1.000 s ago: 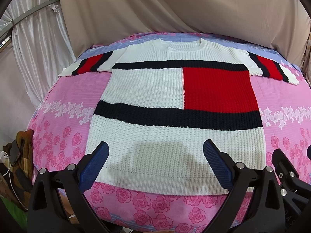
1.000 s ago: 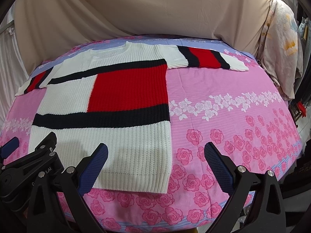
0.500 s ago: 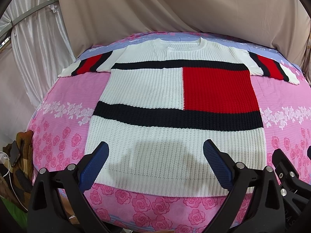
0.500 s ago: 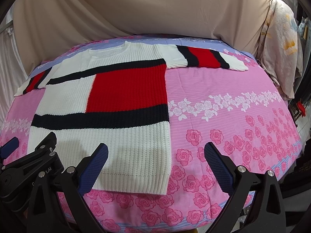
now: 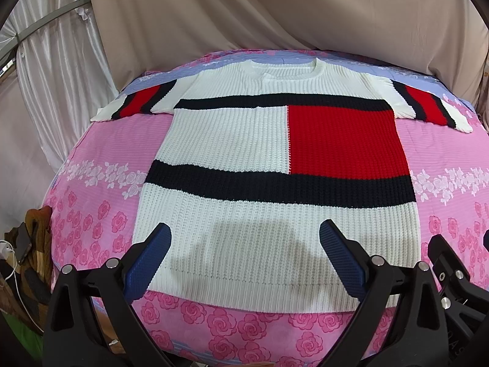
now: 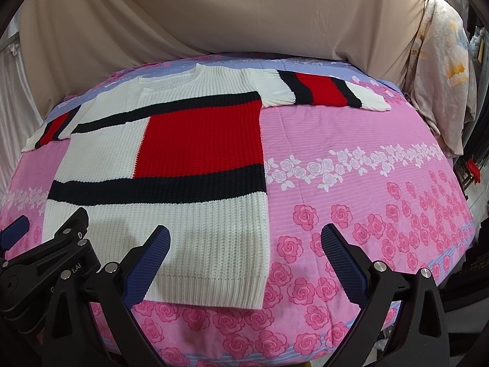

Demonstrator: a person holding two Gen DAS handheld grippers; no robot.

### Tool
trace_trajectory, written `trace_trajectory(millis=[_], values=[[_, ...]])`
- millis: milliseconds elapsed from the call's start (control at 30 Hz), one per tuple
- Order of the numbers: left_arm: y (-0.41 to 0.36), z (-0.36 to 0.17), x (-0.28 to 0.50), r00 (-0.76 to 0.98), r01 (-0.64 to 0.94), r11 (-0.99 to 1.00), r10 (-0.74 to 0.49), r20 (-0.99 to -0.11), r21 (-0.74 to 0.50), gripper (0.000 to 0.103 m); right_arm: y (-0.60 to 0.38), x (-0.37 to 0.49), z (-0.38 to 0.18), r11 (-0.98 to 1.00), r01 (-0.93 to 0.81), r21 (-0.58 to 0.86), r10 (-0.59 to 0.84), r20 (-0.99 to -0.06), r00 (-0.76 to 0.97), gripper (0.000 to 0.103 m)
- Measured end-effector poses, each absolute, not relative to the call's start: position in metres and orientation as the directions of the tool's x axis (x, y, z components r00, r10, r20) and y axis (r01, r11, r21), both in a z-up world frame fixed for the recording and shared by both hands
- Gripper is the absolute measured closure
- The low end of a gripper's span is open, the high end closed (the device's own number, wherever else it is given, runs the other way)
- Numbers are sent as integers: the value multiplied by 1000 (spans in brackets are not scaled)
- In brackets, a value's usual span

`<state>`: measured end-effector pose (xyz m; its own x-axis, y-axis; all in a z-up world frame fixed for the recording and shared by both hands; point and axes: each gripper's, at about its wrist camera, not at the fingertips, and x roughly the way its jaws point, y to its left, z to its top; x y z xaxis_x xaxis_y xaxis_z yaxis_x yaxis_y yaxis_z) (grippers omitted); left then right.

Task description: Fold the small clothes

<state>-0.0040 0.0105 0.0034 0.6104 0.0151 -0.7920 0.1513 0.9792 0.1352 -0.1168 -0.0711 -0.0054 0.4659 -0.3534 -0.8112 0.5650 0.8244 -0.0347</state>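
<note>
A white knit sweater (image 5: 232,140) with a red block and black bands lies flat, front up, on a pink floral bed sheet (image 5: 101,214), both sleeves spread out. It also shows in the right wrist view (image 6: 195,140). My left gripper (image 5: 244,247) is open and empty, hovering over the sweater's hem. My right gripper (image 6: 244,250) is open and empty above the sweater's lower right corner. The left gripper's body (image 6: 45,263) shows at the lower left of the right wrist view.
Beige cloth (image 5: 275,12) hangs behind the bed. Silvery curtains (image 5: 58,49) hang at the left. A pale floral cloth (image 6: 443,85) hangs at the right. Brown clutter and a charger cable (image 5: 18,253) sit below the bed's left edge.
Both views have shifted slightly; the sweater sits a little lower and nearer in the frames. Both grippers stay open and the sweater has not moved.
</note>
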Motion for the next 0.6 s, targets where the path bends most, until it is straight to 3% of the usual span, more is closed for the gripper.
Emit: trace_trajectory(millis=[600], values=[[8,-4,13,595,148,981,11,-804,123,8,-75,-107,-13,829,559,-15,-324,-828,459,5]])
